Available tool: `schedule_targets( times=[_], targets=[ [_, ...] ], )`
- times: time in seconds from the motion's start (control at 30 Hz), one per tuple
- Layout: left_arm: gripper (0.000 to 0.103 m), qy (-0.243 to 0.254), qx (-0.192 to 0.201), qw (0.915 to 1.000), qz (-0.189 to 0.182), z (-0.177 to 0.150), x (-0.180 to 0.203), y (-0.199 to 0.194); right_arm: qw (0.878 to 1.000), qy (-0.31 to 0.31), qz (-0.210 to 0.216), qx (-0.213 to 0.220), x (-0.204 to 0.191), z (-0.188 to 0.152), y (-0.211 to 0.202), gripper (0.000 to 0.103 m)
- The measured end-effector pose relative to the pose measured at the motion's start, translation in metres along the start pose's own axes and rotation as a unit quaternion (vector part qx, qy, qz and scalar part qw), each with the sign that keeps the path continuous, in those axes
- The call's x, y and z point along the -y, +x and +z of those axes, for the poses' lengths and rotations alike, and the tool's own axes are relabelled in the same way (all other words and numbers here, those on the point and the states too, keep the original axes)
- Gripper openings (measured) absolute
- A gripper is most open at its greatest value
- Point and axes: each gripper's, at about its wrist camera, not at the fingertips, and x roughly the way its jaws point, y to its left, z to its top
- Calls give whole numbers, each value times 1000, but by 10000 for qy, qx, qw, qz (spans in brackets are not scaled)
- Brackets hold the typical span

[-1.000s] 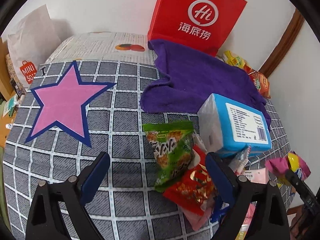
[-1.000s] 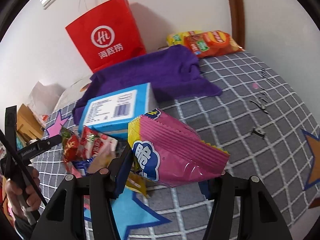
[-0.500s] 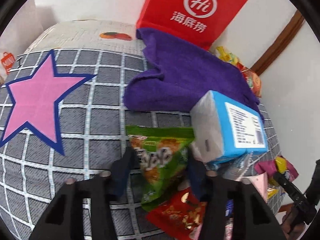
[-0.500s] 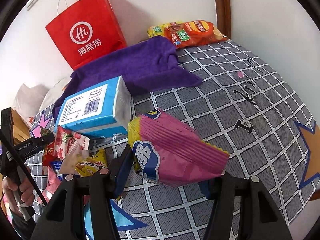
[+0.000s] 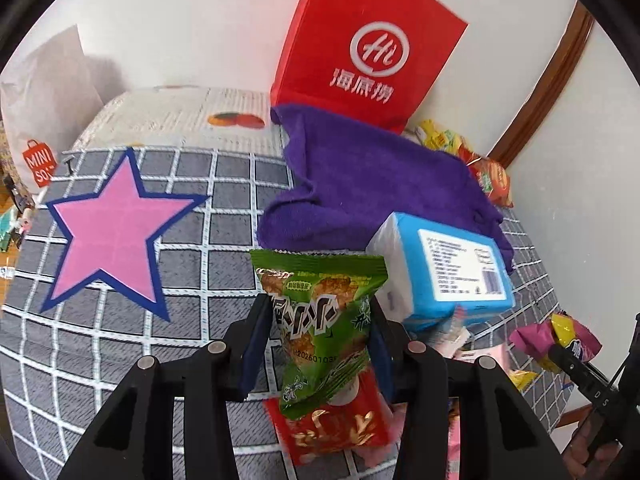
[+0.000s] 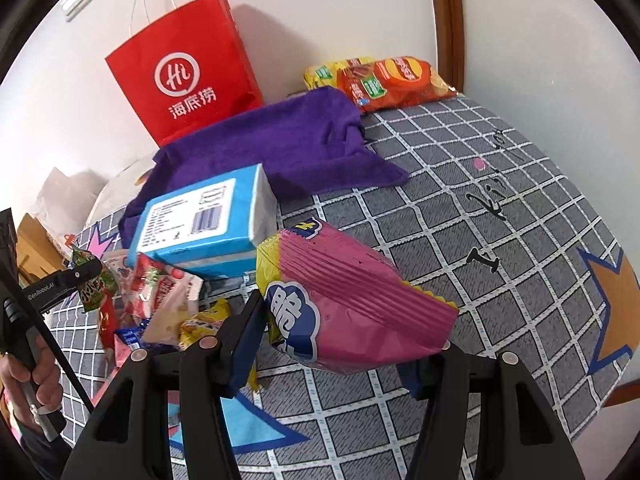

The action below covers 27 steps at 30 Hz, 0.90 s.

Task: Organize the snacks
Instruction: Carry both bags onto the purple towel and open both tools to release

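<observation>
Within the last second the left gripper has been closed on the green snack packet, which is now pinched between the narrowed fingers and lifted clear of the red packet in the pile beside the blue box — a grasp that was only being lined up a moment earlier. The pink bag is still clamped in the right gripper above the checked bedspread. Both tools are thus judged loaded — sorting can proceed, perhaps toward the chip bags.
</observation>
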Motion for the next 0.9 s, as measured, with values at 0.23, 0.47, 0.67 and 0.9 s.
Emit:
schedule_targets(
  times=[0.23,0.47,0.67,0.9],
  targets=[
    [43,131,174,9997,-86,-5,13,-29,9999,-68,39,130,-9,-5,-22,57],
    [43,286,231,9988,-320,-15,36,-51,9993,-176,161,295,-21,-10,-47,57],
    [43,456,368,9973,-451,-20,54,-77,9983,-234,243,469,-32,-14,-72,57],
    [43,531,447,9961,-545,-19,68,-92,9974,-282,298,598,-39,-15,-92,57]
  ],
)
